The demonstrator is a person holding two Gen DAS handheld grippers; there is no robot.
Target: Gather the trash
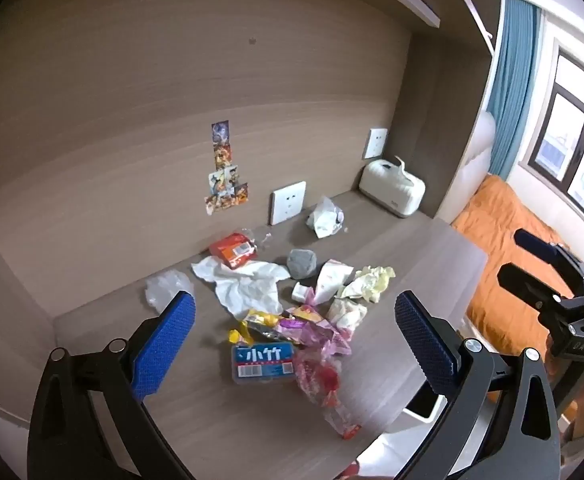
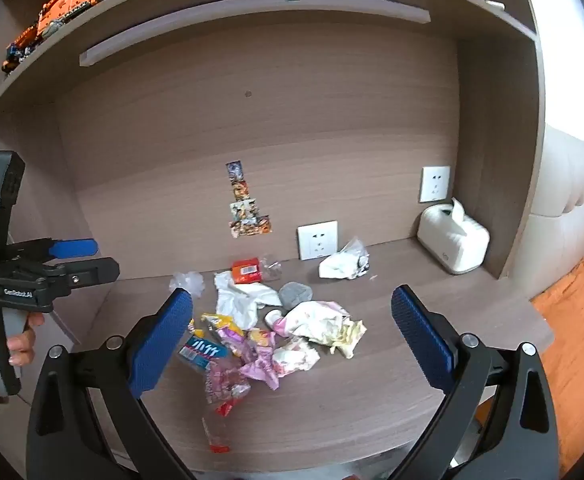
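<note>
Both grippers wide apart, holding nothing: left gripper point(image 1: 293, 344), right gripper point(image 2: 292, 338). Trash pile point(image 1: 292, 312) mid-worktop point(image 1: 220, 420), dead ahead and below both. Blue-labelled packet point(image 1: 263, 362) nearest the left, long axis crosswise.

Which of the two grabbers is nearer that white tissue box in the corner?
Right. The right hand-held gripper hovers open nearer the tissue box; the left hand-held gripper, also open, sits farther left, over the trash pile.
</note>
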